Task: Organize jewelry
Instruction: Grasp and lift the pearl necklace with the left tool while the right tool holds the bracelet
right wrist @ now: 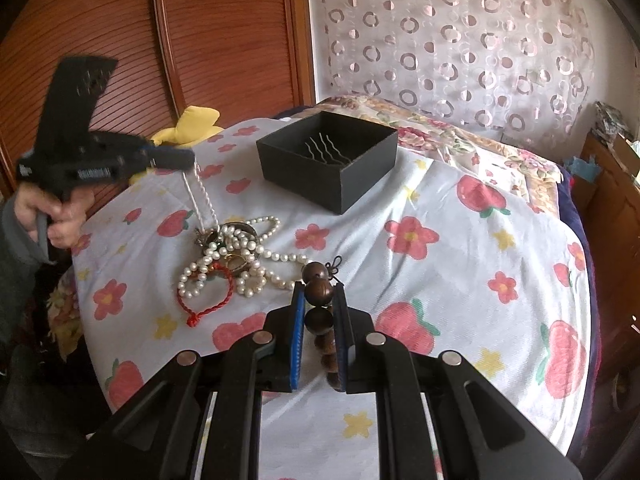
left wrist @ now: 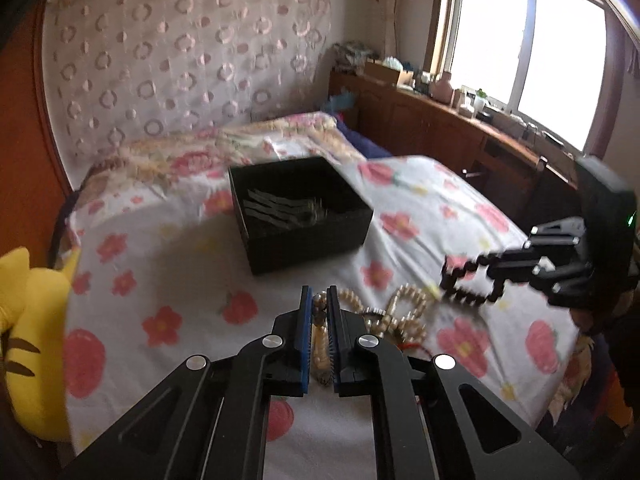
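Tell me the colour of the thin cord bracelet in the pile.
Red cord bracelet; clearest in the right wrist view.

Bright window [left wrist: 528, 48], wooden sideboard [left wrist: 440, 128], floral bedsheet [right wrist: 460, 264].

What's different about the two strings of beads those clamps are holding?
The pearl strand in the left gripper has small, pale beads; the wooden bead bracelet in the right gripper has large, dark brown ones. The pearl strand trails down into the jewelry pile; the bracelet hangs clear. Both are pinched between fingers.
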### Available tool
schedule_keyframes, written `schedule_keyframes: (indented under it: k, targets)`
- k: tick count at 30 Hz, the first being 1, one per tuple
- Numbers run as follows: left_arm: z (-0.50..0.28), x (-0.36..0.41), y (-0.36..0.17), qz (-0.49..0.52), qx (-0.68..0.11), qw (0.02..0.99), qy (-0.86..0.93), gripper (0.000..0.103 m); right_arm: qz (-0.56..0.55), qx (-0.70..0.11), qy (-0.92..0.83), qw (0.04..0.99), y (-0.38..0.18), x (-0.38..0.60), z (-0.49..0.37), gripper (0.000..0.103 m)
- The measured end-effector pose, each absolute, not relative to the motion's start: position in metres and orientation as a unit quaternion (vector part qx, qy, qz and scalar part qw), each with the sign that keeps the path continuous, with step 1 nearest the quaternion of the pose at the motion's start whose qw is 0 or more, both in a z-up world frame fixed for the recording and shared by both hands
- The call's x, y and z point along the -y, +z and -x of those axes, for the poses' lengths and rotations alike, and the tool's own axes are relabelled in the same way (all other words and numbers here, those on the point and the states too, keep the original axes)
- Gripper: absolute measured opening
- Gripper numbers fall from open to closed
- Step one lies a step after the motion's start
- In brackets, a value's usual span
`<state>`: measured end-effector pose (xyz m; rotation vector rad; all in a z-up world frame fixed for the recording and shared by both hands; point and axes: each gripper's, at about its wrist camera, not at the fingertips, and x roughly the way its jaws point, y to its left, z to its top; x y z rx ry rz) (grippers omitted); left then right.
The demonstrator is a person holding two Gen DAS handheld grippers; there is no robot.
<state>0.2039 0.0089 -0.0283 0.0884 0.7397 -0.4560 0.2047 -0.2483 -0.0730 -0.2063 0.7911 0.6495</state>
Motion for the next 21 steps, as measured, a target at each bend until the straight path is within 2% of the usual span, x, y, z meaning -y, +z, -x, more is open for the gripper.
schedule_keyframes:
  k: [14,21]
  targets:
    - [-0.190,0.021,0.072,-0.080,-0.275,0.932,-0.221,0.006,0.093,-0.331,0.311,0.886,-0.029,0.250,-0.183,0.015]
    - [-0.188,0.031,0.102,-0.089,-0.250,0.939,-0.218,0.006,0.101,-0.301,0.315,0.895,-0.001,0.249,-0.172,0.015]
